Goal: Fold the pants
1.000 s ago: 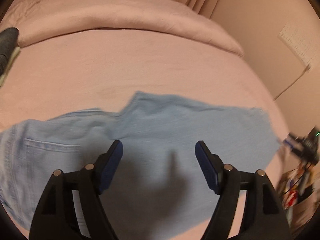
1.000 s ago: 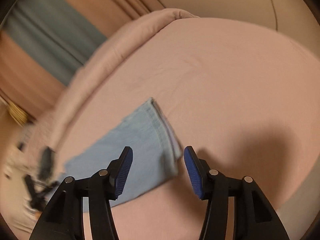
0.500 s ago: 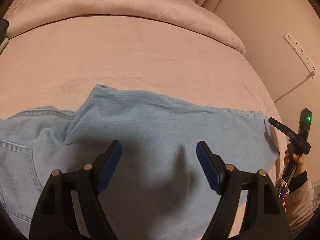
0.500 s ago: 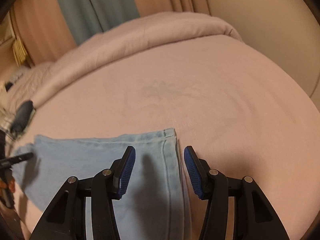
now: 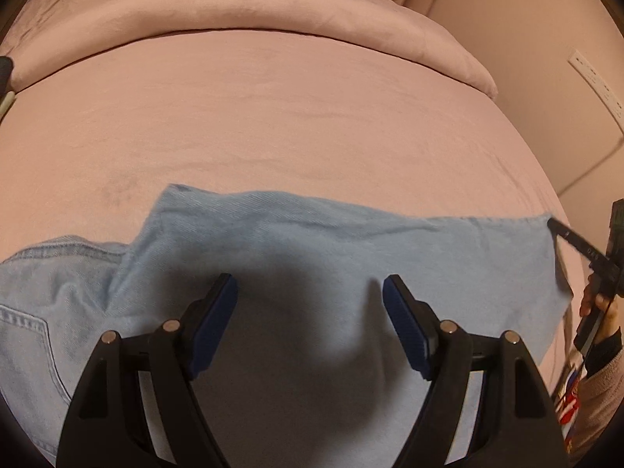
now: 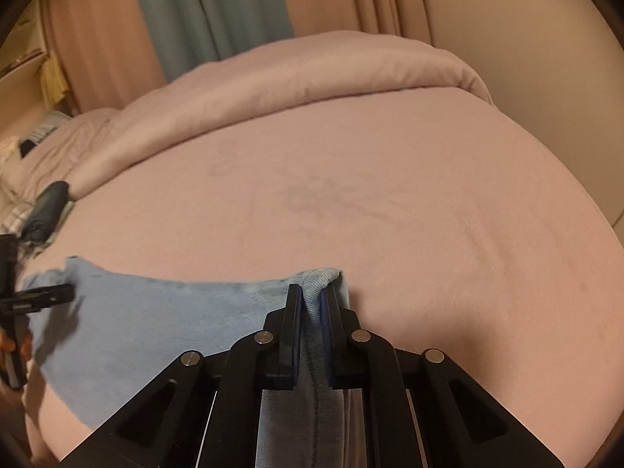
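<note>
Light blue denim pants (image 5: 319,249) lie flat across the near part of a pink bed, waist and back pocket at the left, leg ends at the right. My left gripper (image 5: 310,296) is open and hovers over the middle of the legs. In the right wrist view my right gripper (image 6: 311,296) is shut on the hem end of the pants (image 6: 156,312), with a fold of denim pinched between the blue pads. The right gripper also shows at the right edge of the left wrist view (image 5: 573,240).
The pink bed sheet (image 5: 292,124) stretches beyond the pants to a rolled pink duvet (image 5: 241,7) at the far end. A dark object (image 6: 46,210) lies at the bed's left edge. A wall with a power strip (image 5: 596,85) is on the right.
My right gripper has come down onto the leg hem and closed on it. The left gripper has stayed open, shifting slightly over the legs.
</note>
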`<state>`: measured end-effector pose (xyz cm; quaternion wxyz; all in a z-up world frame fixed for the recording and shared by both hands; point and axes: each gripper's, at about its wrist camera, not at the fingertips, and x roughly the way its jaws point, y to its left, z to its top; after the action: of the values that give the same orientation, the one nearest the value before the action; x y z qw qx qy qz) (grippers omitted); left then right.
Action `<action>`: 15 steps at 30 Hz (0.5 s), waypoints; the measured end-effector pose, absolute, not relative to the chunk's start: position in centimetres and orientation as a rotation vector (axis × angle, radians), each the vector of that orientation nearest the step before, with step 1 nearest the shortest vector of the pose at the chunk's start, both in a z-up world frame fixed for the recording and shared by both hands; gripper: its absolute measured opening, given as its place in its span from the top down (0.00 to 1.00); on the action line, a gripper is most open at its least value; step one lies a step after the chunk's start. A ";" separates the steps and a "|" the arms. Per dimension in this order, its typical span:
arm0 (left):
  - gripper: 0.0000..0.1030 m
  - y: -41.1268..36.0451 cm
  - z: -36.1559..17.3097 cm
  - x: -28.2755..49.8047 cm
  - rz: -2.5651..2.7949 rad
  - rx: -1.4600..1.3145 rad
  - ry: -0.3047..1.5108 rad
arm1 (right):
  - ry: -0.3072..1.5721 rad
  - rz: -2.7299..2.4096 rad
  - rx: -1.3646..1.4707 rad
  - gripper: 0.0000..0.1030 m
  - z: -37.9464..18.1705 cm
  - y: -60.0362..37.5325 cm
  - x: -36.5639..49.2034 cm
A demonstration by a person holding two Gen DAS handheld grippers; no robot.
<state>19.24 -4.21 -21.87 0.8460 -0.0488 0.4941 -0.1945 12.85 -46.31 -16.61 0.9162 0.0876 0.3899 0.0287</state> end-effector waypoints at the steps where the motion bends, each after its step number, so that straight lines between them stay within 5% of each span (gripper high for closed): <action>1: 0.25 -4.2 -22.1 19.3 -0.407 -0.101 1.046 | 0.834 0.056 0.178 0.91 -17.4 -46.2 13.5; 4: 0.25 -4.4 -21.9 19.1 -0.408 -0.073 1.046 | 0.900 0.028 0.225 0.89 -19.0 -46.8 13.9; 6: 0.25 -4.2 -21.5 18.7 -0.412 -0.070 1.043 | 0.889 -0.025 0.254 0.60 -18.1 -47.3 13.2; 7: 0.25 -4.1 -21.3 18.3 -0.420 -0.080 1.036 | 0.879 -0.071 0.250 0.55 -17.5 -47.5 12.4; 12: 0.23 -6.2 -21.0 16.4 -0.521 -0.049 1.010 | 0.762 0.044 0.240 0.54 -15.2 -44.4 6.7; 15: 0.23 -6.8 -22.6 16.4 -0.500 -0.009 1.037 | 0.882 0.083 0.173 0.56 -18.5 -42.0 5.1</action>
<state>16.41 -6.85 -22.64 0.8388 -0.0045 0.4904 -0.2363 5.05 -42.02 -18.45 0.9000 0.0836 0.4260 0.0403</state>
